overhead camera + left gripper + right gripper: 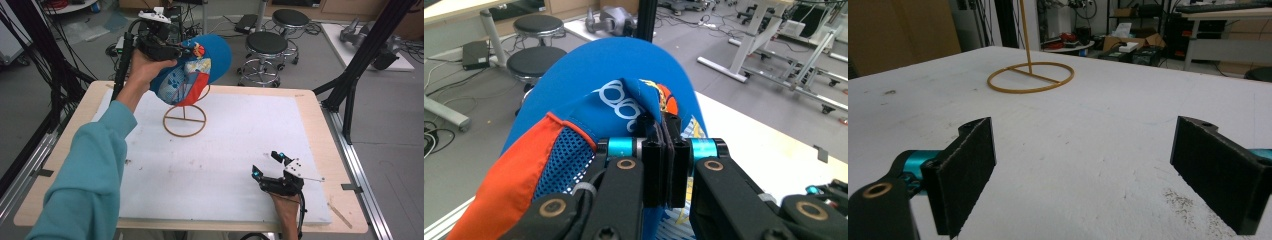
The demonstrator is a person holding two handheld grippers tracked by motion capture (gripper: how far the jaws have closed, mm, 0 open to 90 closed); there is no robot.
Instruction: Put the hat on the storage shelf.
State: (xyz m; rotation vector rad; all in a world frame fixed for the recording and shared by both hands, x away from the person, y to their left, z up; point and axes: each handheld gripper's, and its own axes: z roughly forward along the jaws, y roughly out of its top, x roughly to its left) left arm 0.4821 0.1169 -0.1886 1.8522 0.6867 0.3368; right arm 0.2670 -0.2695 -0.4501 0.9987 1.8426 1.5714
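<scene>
Left gripper (181, 50) clamped on one blue cap (212, 55), raised above one wire stand (184, 120). Right gripper (270, 164) jaws wide apart, empty, on white table (225, 150), stand well ahead. Two stools (266, 44) beyond.

Stand (184, 120) sits on the mat (240, 150) toward the table's (320, 115) far-left part. Cap (200, 65) is up over the stand, off the table, left gripper (172, 50) on its left side, jaws pinching its fabric. Right gripper (270, 167) rests near the front-right corner, well apart from the stand. Stools (267, 50) stand behind the far edge.
</scene>
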